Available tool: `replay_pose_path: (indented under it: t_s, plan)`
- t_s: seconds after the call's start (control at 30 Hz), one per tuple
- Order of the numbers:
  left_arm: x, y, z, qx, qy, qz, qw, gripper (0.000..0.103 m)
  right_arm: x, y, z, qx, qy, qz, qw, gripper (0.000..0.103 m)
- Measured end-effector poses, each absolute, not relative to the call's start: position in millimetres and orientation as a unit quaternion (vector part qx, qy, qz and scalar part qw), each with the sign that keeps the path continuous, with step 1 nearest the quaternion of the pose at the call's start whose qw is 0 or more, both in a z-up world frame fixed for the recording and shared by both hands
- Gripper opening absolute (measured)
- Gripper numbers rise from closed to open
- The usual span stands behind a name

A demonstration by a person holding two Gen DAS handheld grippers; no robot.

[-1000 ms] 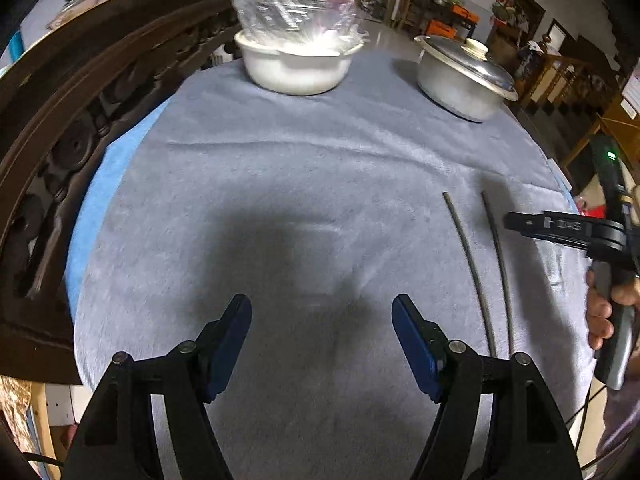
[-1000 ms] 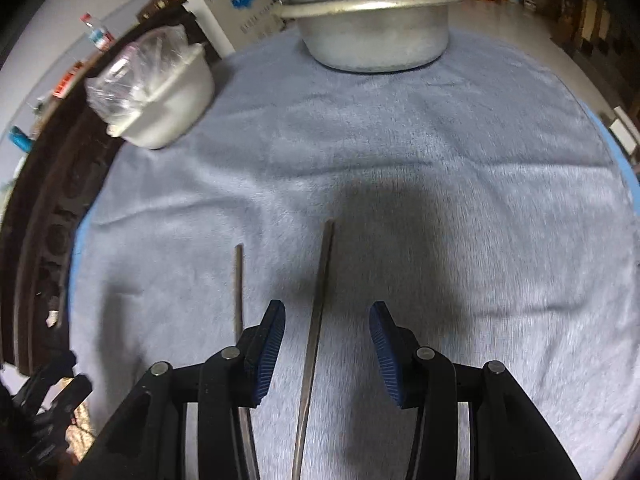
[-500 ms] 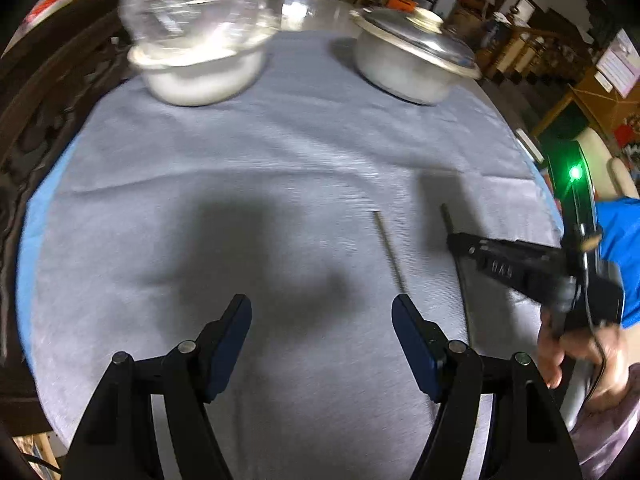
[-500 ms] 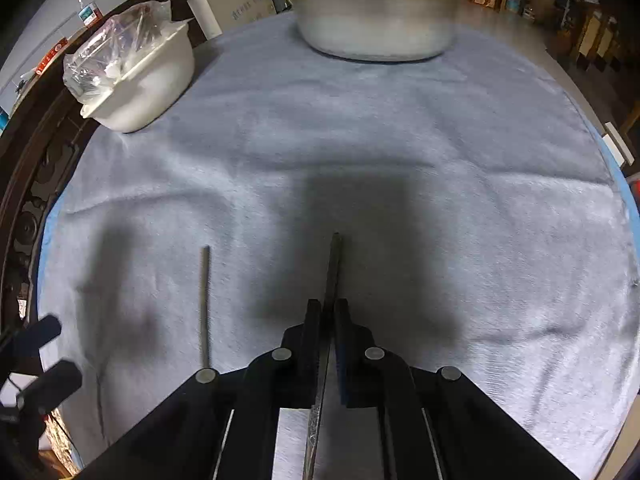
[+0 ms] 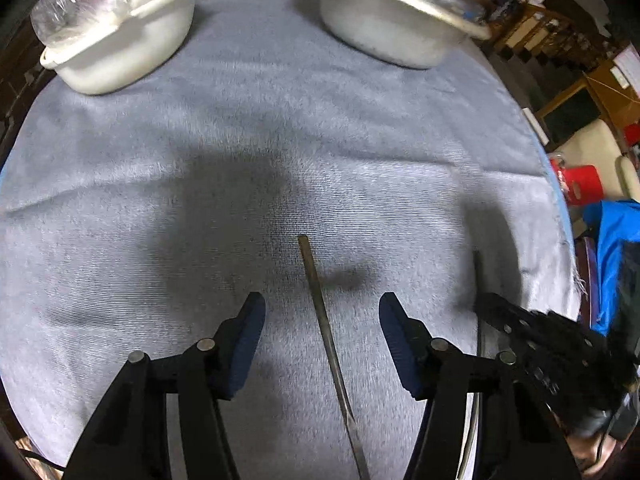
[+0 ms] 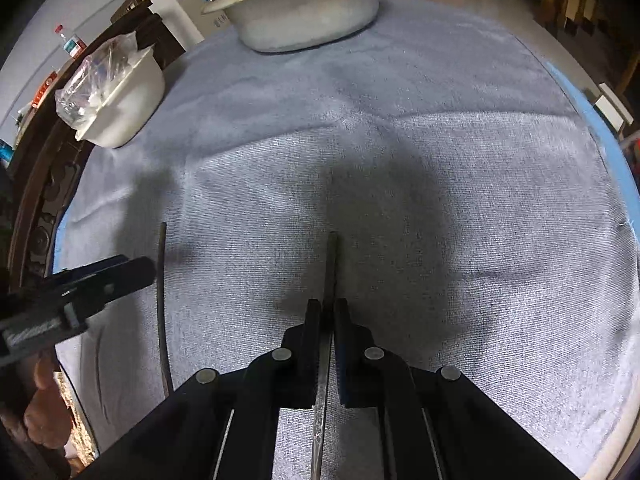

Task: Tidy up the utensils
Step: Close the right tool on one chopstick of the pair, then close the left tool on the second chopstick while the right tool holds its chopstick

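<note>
Two thin dark metal chopsticks on grey towelling cloth [image 5: 360, 140], lying side by side, well apart.

Right gripper [image 6: 327, 312] clamped on right-hand chopstick [image 6: 331, 264]; far tip out ahead of pads, whether touching cloth not clear.

Left gripper [image 5: 322, 328] straddling left-hand chopstick [image 5: 316, 292], blue pads clear of it either side, jaws just closing, not yet pressing.

- Lower left until pads flank the shaft at cloth level before closing fully.
- Keep stick centred between pads; currently slightly askew across the gap, likely to roll or skew.
- Squeeze slowly; thin round rod may slip.
- Lift both level, then bring tips together.

White bowl holding crinkled plastic bag [image 5: 120, 40] and lidded aluminium pot [image 5: 392, 28] at far edge, well clear.
</note>
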State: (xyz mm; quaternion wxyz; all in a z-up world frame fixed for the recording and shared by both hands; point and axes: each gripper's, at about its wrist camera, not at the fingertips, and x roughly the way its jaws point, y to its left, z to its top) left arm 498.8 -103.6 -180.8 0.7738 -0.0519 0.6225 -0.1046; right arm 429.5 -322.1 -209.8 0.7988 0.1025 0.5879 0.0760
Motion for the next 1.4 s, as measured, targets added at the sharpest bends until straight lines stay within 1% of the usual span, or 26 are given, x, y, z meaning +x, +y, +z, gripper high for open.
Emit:
replay_pose_path:
  t_s: [0.03,0.1,0.2,0.3,0.37,0.4,0.43,0.47,0.7,0.73,0.93,1.4]
  plan:
    - [501,-104,-185,-0.054,0.627,-0.101,0.770,0.061,430,-322,-209,0.100,0.587,0.076,0.799,0.007]
    - [504,-104,-191,-0.057,0.635,-0.096,0.764,0.052,426,-321,-209,0.094,0.587,0.076,0.801,0.007]
    - [509,-109,-190,-0.047,0.627,-0.096,0.772,0.047,426,-321,-208,0.094,0.587,0.079,0.800,0.007]
    - [513,-112,-190,-0.034,0.623,-0.091,0.777,0.037,425,-327,-207,0.098,0.591,0.082,0.797,0.007]
    - [515,-116,-190,-0.019,0.617,-0.092,0.782,0.023,427,-328,-206,0.098,0.595,0.081,0.793,0.007]
    - [516,-117,-190,-0.016,0.615,-0.092,0.783,0.020,430,-321,-208,0.097,0.598,0.080,0.792,0.007]
    - [517,-118,-190,-0.013,0.613,-0.093,0.785,0.013,432,-321,-207,0.097,0.601,0.079,0.789,0.009]
    - [518,-118,-191,-0.010,0.612,-0.095,0.785,0.008,439,-318,-209,0.096,0.604,0.079,0.787,0.009]
    - [511,-112,-191,0.003,0.599,-0.111,0.793,0.006,450,-317,-211,0.102,0.602,0.072,0.788,0.009]
    - [506,-108,-190,0.004,0.599,-0.113,0.793,0.005,450,-317,-210,0.104,0.600,0.073,0.790,0.007]
    - [489,-96,-179,-0.003,0.579,-0.122,0.806,0.005,431,-323,-203,0.131,0.580,0.082,0.800,0.006]
    - [429,-55,-119,0.044,0.491,-0.073,0.867,0.005,377,-340,-140,0.152,0.488,0.093,0.854,0.006]
